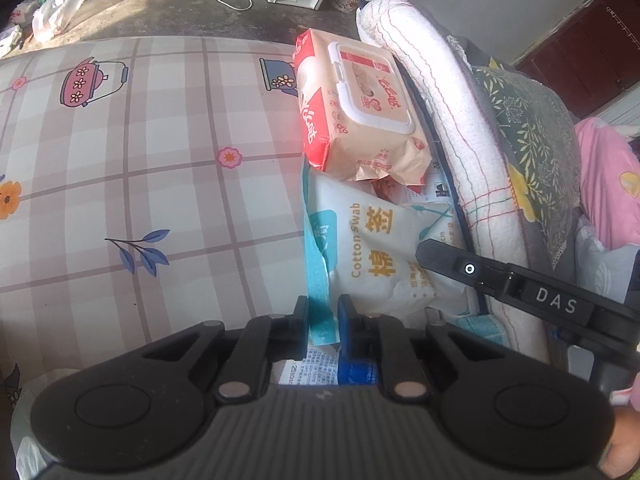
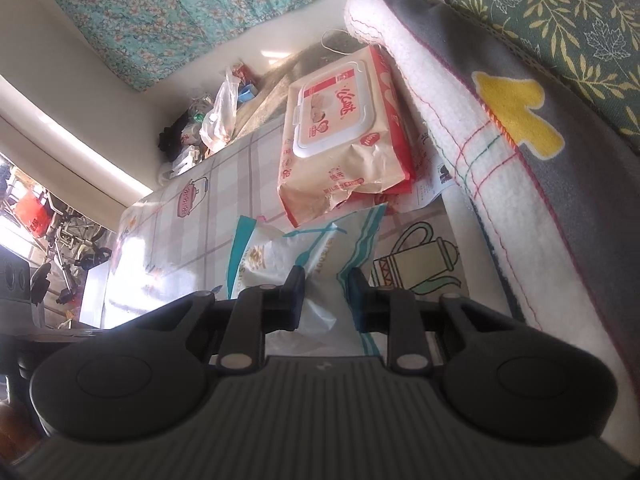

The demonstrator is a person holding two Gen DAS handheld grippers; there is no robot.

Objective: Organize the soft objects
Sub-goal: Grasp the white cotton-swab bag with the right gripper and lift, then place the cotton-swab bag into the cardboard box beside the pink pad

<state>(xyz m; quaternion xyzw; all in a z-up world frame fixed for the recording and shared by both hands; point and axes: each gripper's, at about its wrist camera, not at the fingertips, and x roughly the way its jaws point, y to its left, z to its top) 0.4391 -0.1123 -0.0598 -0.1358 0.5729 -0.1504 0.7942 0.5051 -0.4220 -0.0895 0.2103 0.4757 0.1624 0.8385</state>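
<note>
Left wrist view: the left gripper [image 1: 323, 316] has its jaws drawn narrow onto the teal sealed edge of a white plastic cotton-swab bag with teal trim [image 1: 372, 256], which lies on a plaid vinyl tablecloth printed with kettles and flowers [image 1: 160, 152]. Beyond the bag, a peach-and-red soft pack of wet wipes with a white flip lid [image 1: 360, 108] rests partly on the bag's far end and leans against a rolled white fleece blanket stitched with coloured thread [image 1: 448, 136]. A black finger of the right gripper [image 1: 440, 258] reaches in from the right and overlaps the bag's right edge. A grey cushion with a yellow-leaf print [image 1: 528, 136] sits behind the blanket.

Right wrist view: the right gripper [image 2: 326, 288] straddles a crumpled corner of the same bag [image 2: 280, 256]; its jaws stand narrowly apart with plastic between them (whether the pads actually pinch it cannot be told). The wipes pack [image 2: 340, 132] lies just beyond, its crumpled near end over the bag's far edge, beside the blanket [image 2: 472, 152] and the cushion [image 2: 560, 20]. A white plastic carrier bag [image 2: 220, 116] sits on the floor past the table's far end.
</note>
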